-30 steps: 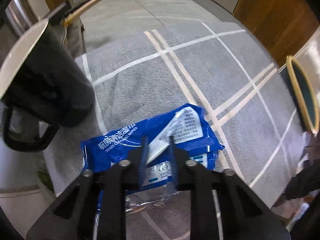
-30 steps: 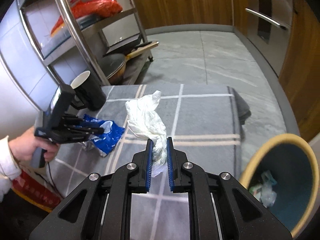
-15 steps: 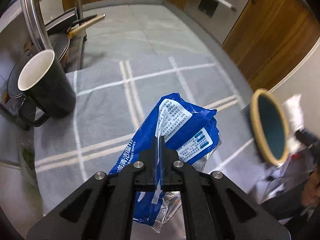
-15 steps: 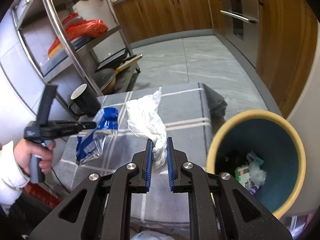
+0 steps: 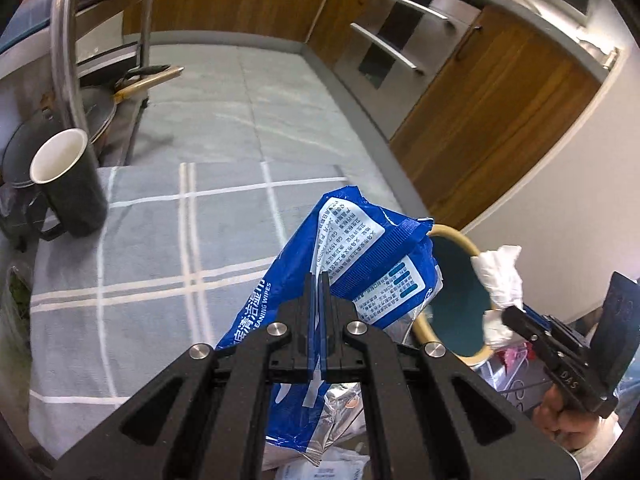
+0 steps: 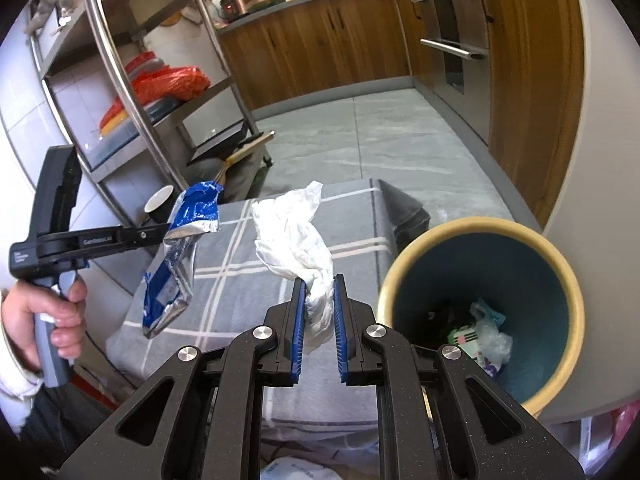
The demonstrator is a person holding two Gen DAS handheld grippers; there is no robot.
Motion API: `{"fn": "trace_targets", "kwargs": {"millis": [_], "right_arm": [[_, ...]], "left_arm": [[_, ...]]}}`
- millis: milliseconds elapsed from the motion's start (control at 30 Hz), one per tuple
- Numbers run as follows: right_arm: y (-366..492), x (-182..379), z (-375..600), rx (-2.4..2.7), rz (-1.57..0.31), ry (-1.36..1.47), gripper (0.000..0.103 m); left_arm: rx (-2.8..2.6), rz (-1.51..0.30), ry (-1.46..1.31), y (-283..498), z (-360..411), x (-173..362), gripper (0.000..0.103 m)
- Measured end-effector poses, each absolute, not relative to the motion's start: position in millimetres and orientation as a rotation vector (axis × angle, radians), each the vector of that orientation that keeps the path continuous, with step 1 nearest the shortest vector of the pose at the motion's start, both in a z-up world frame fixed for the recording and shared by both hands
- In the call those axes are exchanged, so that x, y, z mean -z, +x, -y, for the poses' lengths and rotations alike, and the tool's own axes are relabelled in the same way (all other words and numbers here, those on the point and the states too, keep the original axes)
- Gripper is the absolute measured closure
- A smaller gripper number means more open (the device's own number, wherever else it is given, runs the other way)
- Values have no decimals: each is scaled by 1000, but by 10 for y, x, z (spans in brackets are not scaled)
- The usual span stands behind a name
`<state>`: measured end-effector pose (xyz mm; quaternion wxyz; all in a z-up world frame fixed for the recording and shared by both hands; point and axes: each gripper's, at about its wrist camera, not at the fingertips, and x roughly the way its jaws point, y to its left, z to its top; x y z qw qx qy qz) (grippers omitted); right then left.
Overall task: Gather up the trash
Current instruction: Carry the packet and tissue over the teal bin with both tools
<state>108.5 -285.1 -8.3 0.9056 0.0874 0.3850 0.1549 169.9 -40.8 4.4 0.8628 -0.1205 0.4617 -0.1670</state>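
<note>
My left gripper (image 5: 319,280) is shut on a blue wet-wipes packet (image 5: 360,256) and holds it in the air above the grey checked cloth (image 5: 160,240). The packet (image 6: 180,256) hangs from that gripper (image 6: 166,234) in the right wrist view too. My right gripper (image 6: 317,284) is shut on a crumpled white tissue (image 6: 296,236), held in the air just left of the bin's rim. The tissue (image 5: 500,280) shows in the left wrist view in front of the bin (image 5: 456,300). The bin (image 6: 480,320), teal inside with a tan rim, holds some trash.
A black mug (image 5: 68,184) stands at the cloth's far left corner. A steel rack (image 6: 152,92) with pans and red bags rises behind it. Wooden cabinets (image 6: 320,40) and an oven line the far side of the floor.
My left gripper shut on the wipes packet, lifted it off the cloth and carried it right toward the bin. My right gripper carried the tissue up and right to beside the bin's rim.
</note>
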Motion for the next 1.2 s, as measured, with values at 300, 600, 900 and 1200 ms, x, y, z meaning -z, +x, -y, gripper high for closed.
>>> {"fn": "trace_targets", "kwargs": {"millis": [300, 600, 900, 1200], "right_arm": [[880, -5, 3208, -255, -739, 196, 88], [744, -11, 3638, -153, -714, 244, 88], [630, 61, 4099, -15, -697, 316, 88], [550, 225, 4344, 52, -721, 370, 88]], "left_arm": [[440, -913, -240, 1693, 1027, -150, 103], [497, -904, -274, 1757, 1504, -122, 103], [561, -931, -289, 1861, 2085, -10, 103], [593, -1002, -390, 2065, 2550, 288, 102]]}}
